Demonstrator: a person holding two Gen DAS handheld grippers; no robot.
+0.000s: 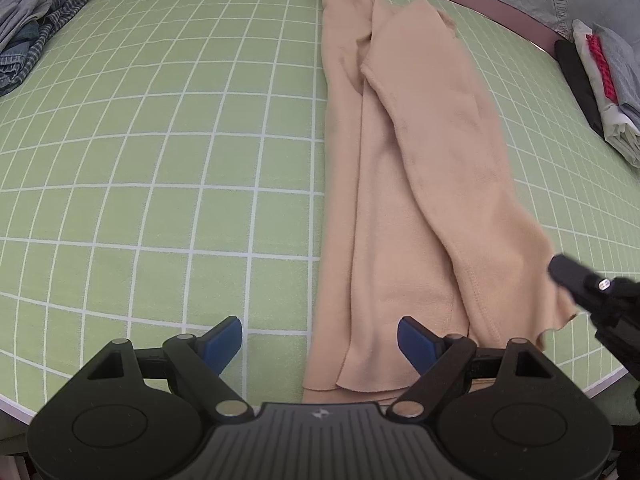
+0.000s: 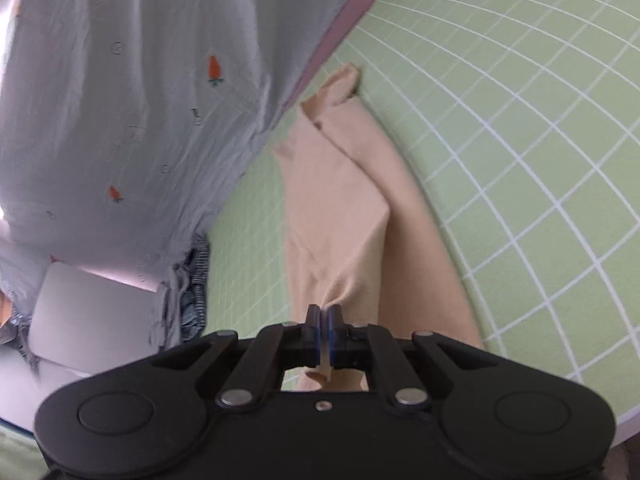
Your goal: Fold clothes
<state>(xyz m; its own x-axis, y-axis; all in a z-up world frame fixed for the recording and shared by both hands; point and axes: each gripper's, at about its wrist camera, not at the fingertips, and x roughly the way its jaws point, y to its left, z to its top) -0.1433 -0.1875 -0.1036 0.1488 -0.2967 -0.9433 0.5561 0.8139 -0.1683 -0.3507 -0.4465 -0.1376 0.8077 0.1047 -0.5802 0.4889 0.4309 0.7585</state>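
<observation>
A beige garment (image 1: 404,168) lies in a long folded strip on the green checked mat (image 1: 160,160). My left gripper (image 1: 320,340) is open and empty, hovering over the garment's near left edge. My right gripper (image 2: 323,320) is shut on the beige garment's (image 2: 340,220) near corner, which bunches between the jaws and lifts off the mat (image 2: 520,160). The right gripper also shows in the left wrist view (image 1: 588,284) at the garment's near right corner.
A pile of blue and striped clothes (image 1: 36,28) lies at the mat's far left. Folded clothes (image 1: 600,76) are stacked at the far right. A grey sheet with carrot prints (image 2: 120,100) borders the mat. A white box (image 2: 92,312) stands beyond it.
</observation>
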